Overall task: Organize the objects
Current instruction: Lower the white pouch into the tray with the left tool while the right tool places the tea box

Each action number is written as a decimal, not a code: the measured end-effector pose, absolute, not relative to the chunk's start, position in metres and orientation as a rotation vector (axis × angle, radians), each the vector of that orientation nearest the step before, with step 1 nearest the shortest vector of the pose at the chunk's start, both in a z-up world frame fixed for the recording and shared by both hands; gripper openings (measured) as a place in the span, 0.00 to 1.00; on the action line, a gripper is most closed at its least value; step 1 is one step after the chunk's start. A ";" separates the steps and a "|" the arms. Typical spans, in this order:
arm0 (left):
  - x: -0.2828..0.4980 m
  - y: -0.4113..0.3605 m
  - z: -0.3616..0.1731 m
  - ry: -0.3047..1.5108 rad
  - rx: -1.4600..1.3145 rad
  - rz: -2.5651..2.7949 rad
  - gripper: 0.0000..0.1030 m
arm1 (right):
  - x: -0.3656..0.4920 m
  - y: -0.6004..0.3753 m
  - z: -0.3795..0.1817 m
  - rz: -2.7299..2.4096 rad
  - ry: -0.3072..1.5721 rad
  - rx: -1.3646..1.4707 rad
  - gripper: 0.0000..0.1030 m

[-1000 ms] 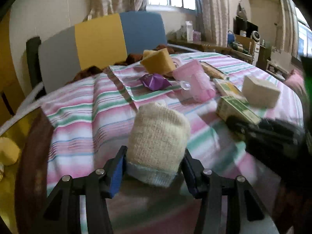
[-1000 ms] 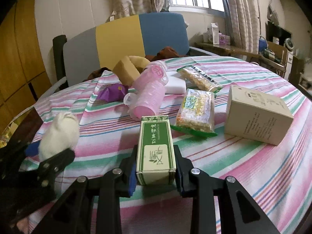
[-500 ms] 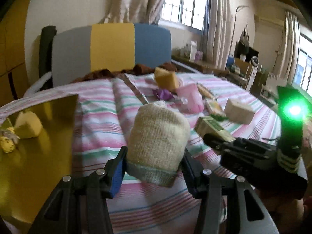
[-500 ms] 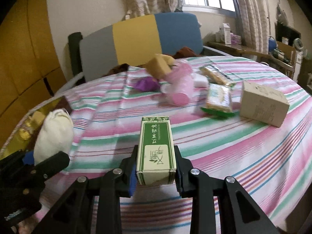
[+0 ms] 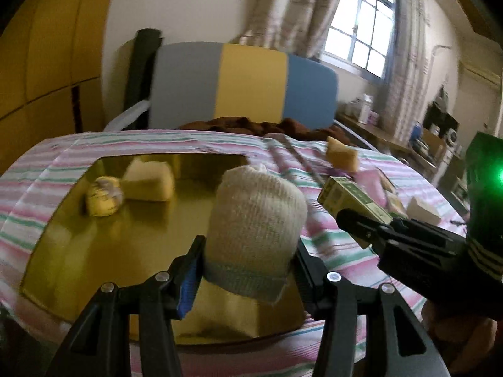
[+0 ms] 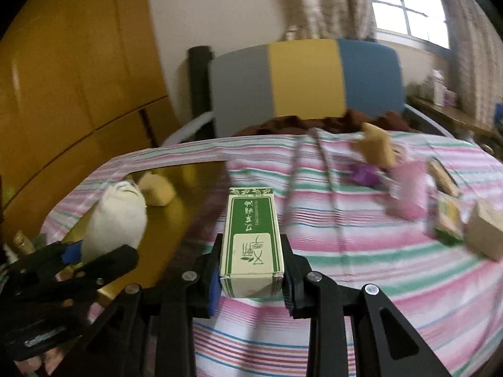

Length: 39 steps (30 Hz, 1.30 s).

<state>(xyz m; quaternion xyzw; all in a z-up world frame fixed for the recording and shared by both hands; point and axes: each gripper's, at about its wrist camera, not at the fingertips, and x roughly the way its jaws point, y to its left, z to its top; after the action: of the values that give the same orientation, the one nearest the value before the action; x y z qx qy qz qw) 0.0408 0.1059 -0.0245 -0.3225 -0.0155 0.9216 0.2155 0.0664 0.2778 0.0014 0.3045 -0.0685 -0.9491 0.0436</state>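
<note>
- The left gripper (image 5: 248, 270) squeezes a soft cream sock roll (image 5: 256, 216) by its bottom band, so it hangs over the gold tray (image 5: 103, 245), likely to go in.
- The sock roll stands up tall, with its knotted end pointing away from the gripper.
- The right gripper (image 6: 251, 275) is clamped on the sides of a green box (image 6: 251, 235), just beside the gold tray, over the striped cloth (image 6: 361, 267).
- The green box's long side points straight away from the gripper.
- A yellow sponge (image 5: 149, 180) and a small round thing (image 5: 103, 196) already sit in the gold tray.
</note>
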 end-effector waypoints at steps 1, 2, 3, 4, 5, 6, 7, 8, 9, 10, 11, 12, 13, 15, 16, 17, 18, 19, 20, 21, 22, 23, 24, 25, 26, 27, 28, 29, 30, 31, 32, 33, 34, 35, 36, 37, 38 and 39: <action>0.038 0.098 -0.024 -0.048 -0.902 2.572 0.51 | 0.064 0.270 0.003 -2.886 -0.196 0.929 0.30; 0.035 0.092 -0.025 -0.043 -0.914 2.589 0.51 | 0.062 0.263 0.004 -2.871 -0.184 0.928 0.30; 0.034 0.087 -0.026 -0.039 -0.924 2.598 0.51 | 0.060 0.256 0.004 -2.858 -0.174 0.930 0.30; 0.030 0.080 -0.028 -0.039 -0.941 2.614 0.51 | 0.056 0.247 0.006 -2.836 -0.161 0.933 0.30; 0.027 0.072 -0.031 -0.041 -0.966 2.627 0.51 | 0.053 0.241 0.006 -2.821 -0.155 0.936 0.30; 0.024 0.068 -0.033 -0.043 -0.984 2.634 0.51 | 0.050 0.234 0.006 -2.805 -0.148 0.941 0.30; 0.019 0.061 -0.036 -0.055 -1.016 2.645 0.51 | 0.047 0.226 0.007 -2.788 -0.135 0.948 0.30; 0.015 0.055 -0.038 -0.067 -1.042 2.654 0.51 | 0.044 0.218 0.007 -2.772 -0.116 0.955 0.30; 0.011 0.048 -0.042 -0.078 -1.074 2.664 0.51 | 0.041 0.211 0.007 -2.760 -0.098 0.959 0.30; 0.006 0.041 -0.044 -0.087 -1.100 2.674 0.51 | 0.037 0.203 0.006 -2.746 -0.072 0.968 0.30; 0.001 0.034 -0.047 -0.098 -1.128 2.684 0.51 | 0.034 0.196 0.006 -2.737 -0.049 0.979 0.30; -0.001 0.030 -0.049 -0.105 -1.146 2.688 0.51 | 0.031 0.188 0.005 -2.724 -0.029 0.992 0.30; -0.006 0.023 -0.052 -0.121 -1.172 2.692 0.51 | 0.027 0.183 0.004 -2.711 -0.017 1.002 0.30; -0.010 0.015 -0.054 -0.134 -1.193 2.696 0.52 | 0.021 0.176 0.001 -2.694 0.001 1.026 0.30; -0.013 0.011 -0.056 -0.136 -1.205 2.699 0.52 | 0.016 0.170 -0.001 -2.683 0.015 1.047 0.30; -0.016 0.009 -0.057 -0.134 -1.211 2.700 0.52 | 0.009 0.168 -0.003 -2.676 0.018 1.060 0.30; -0.018 0.006 -0.058 -0.134 -1.219 2.702 0.52 | 0.004 0.164 -0.005 -2.665 0.014 1.072 0.30; -0.020 0.003 -0.060 -0.139 -1.226 2.703 0.52 | 0.002 0.162 -0.005 -2.657 0.008 1.077 0.31; -0.020 0.001 -0.061 -0.144 -1.230 2.704 0.52 | -0.002 0.158 -0.006 -2.645 -0.005 1.085 0.31; -0.020 0.000 -0.062 -0.152 -1.238 2.701 0.52 | -0.004 0.155 -0.006 -2.638 -0.013 1.090 0.31; -0.022 -0.002 -0.064 -0.161 -1.246 2.696 0.53 | -0.007 0.152 -0.006 -2.630 -0.023 1.097 0.35; -0.023 -0.004 -0.065 -0.168 -1.252 2.691 0.53 | -0.007 0.151 -0.006 -2.634 -0.028 1.101 0.45; -0.023 -0.005 -0.065 -0.170 -1.256 2.690 0.56 | -0.006 0.150 -0.004 -2.641 -0.036 1.098 0.51; -0.024 -0.005 -0.064 -0.163 -1.259 2.701 0.57 | -0.002 0.150 -0.002 -2.643 -0.065 1.073 0.63; -0.023 -0.005 -0.062 -0.154 -1.247 2.720 0.58 | 0.001 0.152 0.000 -2.641 -0.084 1.049 0.69; -0.024 -0.005 -0.060 -0.152 -1.237 2.726 0.59 | 0.005 0.153 0.003 -2.643 -0.099 1.022 0.70; -0.023 -0.005 -0.057 -0.154 -1.217 2.731 0.63 | 0.008 0.155 0.004 -2.650 -0.098 1.007 0.71; -0.023 -0.005 -0.055 -0.158 -1.206 2.734 0.65 | 0.011 0.156 0.006 -2.656 -0.093 1.003 0.71; -0.023 -0.005 -0.053 -0.160 -1.196 2.745 0.69 | 0.014 0.158 0.007 -2.662 -0.092 0.998 0.71; -0.022 -0.006 -0.051 -0.161 -1.190 2.760 0.69 | 0.014 0.159 0.007 -2.664 -0.096 0.995 0.71; -0.021 -0.007 -0.050 -0.164 -1.188 2.765 0.69 | 0.016 0.162 0.008 -2.667 -0.109 0.994 0.71; -0.021 -0.008 -0.050 -0.171 -1.189 2.766 0.69 | 0.018 0.165 0.008 -2.670 -0.119 0.995 0.71; -0.020 -0.008 -0.050 -0.183 -1.195 2.766 0.69 | 0.020 0.168 0.009 -2.675 -0.132 0.996 0.71; -0.020 -0.008 -0.050 -0.190 -1.200 2.765 0.69 | 0.022 0.173 0.009 -2.680 -0.147 0.993 0.71; -0.019 -0.008 -0.050 -0.193 -1.203 2.764 0.69 | 0.025 0.177 0.010 -2.688 -0.161 0.989 0.71; -0.018 -0.006 -0.050 -0.195 -1.205 2.762 0.69 | 0.027 0.181 0.011 -2.695 -0.168 0.988 0.71; -0.017 -0.005 -0.049 -0.195 -1.202 2.758 0.69 | 0.028 0.185 0.011 -2.700 -0.170 0.987 0.71; -0.016 -0.002 -0.048 -0.194 -1.196 2.752 0.69 | 0.030 0.188 0.012 -2.706 -0.170 0.984 0.71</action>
<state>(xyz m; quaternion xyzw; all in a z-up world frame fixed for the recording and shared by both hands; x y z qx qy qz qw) -0.0161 -0.0020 -0.0484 -0.3969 -0.0643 0.9131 0.0673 0.0298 0.1876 0.0123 0.3382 -0.0585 -0.9305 0.1282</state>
